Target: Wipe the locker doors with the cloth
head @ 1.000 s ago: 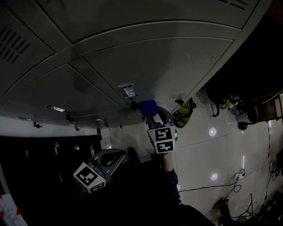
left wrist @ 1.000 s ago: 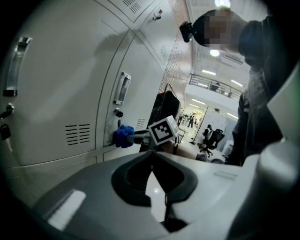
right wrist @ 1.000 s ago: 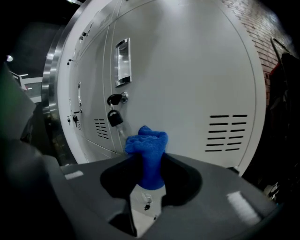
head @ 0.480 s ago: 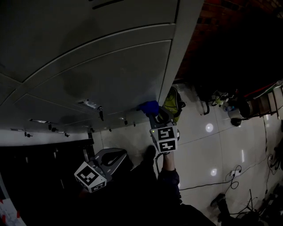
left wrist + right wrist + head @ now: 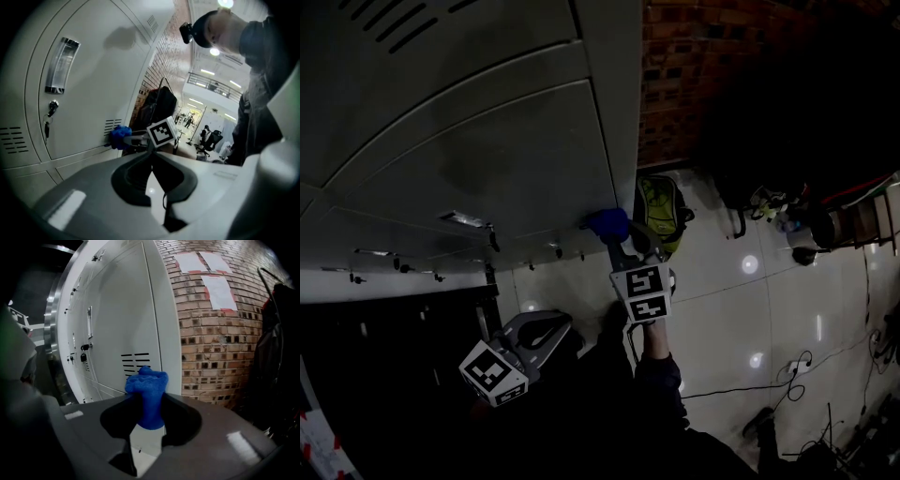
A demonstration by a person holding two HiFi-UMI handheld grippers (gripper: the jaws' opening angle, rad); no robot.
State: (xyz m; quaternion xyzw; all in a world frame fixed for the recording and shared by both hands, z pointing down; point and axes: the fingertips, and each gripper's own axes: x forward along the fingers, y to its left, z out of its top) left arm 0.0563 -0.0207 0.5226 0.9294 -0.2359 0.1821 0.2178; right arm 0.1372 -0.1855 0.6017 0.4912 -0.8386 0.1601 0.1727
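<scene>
Two grippers on screen, and I log the scene from the big things down. Grey locker doors (image 5: 487,141) fill the upper left of the head view. The end panel of the bank runs down to the pale tiled floor (image 5: 769,309). A brick wall (image 5: 694,84) stands to the right of the bank, with sheets of paper (image 5: 211,277) stuck on it in the right gripper view. A green and yellow bag (image 5: 661,211) sits on the floor at the foot of the bank's corner. The left gripper (image 5: 546,328) hangs low and well apart from the lockers, over a dark area. In its own view I see its jaws closed together with nothing between them. The right gripper (image 5: 150,413) reaches up to the lowest door at the bank's right end, its jaws clamped on the blue cloth (image 5: 147,390). The cloth bunches out past the jaw tips. In the left gripper view it sits against the door face just beside the vent slots (image 5: 112,125), at the bottom corner. I read that as contact, though the angle is shallow. Higher on that same door I note a clear label holder (image 5: 61,65) and, under it, a key (image 5: 52,107) hanging in the lock.
</scene>
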